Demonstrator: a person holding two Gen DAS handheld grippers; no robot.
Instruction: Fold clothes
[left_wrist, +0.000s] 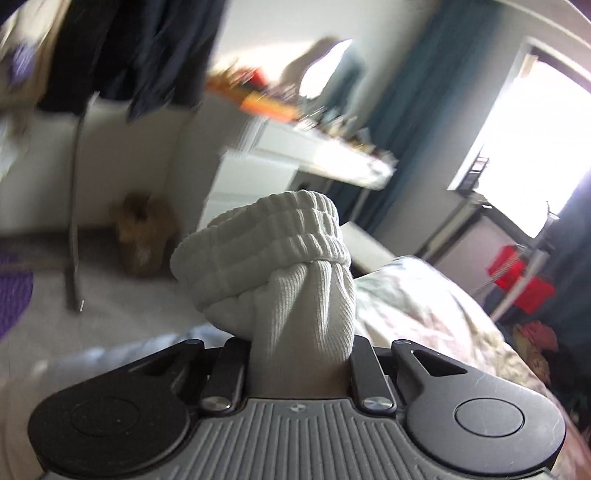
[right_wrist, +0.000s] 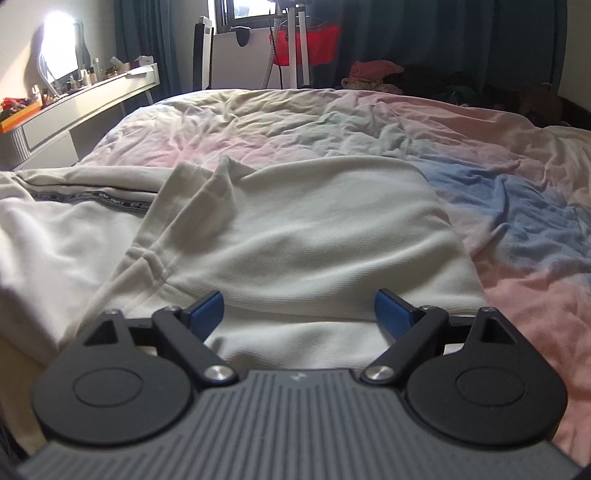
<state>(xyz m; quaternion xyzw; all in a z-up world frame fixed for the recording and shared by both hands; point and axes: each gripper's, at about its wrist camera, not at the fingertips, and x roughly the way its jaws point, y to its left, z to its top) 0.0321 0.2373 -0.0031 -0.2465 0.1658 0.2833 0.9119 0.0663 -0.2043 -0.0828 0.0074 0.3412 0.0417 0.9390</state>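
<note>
L gripper (left_wrist: 300, 354): jaws closed in on a white ribbed cuff (left_wrist: 266, 254), pinching the fabric just below its bunched, elastic end; the cuff sticks up and out past the jaws, held off the bed. Behind it the L wrist view is motion-blurred: pastel duvet (left_wrist: 413, 306) to the right, grey floor (left_wrist: 122, 295) to the left w/ a tan fuzzy item (left_wrist: 142, 236) on it, white desk (left_wrist: 306, 155) w/ clutter, teal curtain (left_wrist: 406, 110), bright window (left_wrist: 535, 129), dark clothes (left_wrist: 122, 51) hanging top left.

R gripper (right_wrist: 299, 314): jaws spread wide, blue pads (right_wrist: 208, 308) apart, nothing between them. It hangs just above the near edge of a cream garment (right_wrist: 295, 229) lying flat-ish on the bed, w/ a fold ridge running up its left part. A strip of dark lettered tape (right_wrist: 92, 195) runs along the fabric at left. Whether the pads touch the cloth can't be told. Garment lies on the wrinkled pink/blue duvet (right_wrist: 498, 192). Beyond: desk (right_wrist: 85, 103) at left, red item (right_wrist: 314, 44) on a white stand by the window, clothes pile (right_wrist: 373, 74) at the far edge of the bed.
</note>
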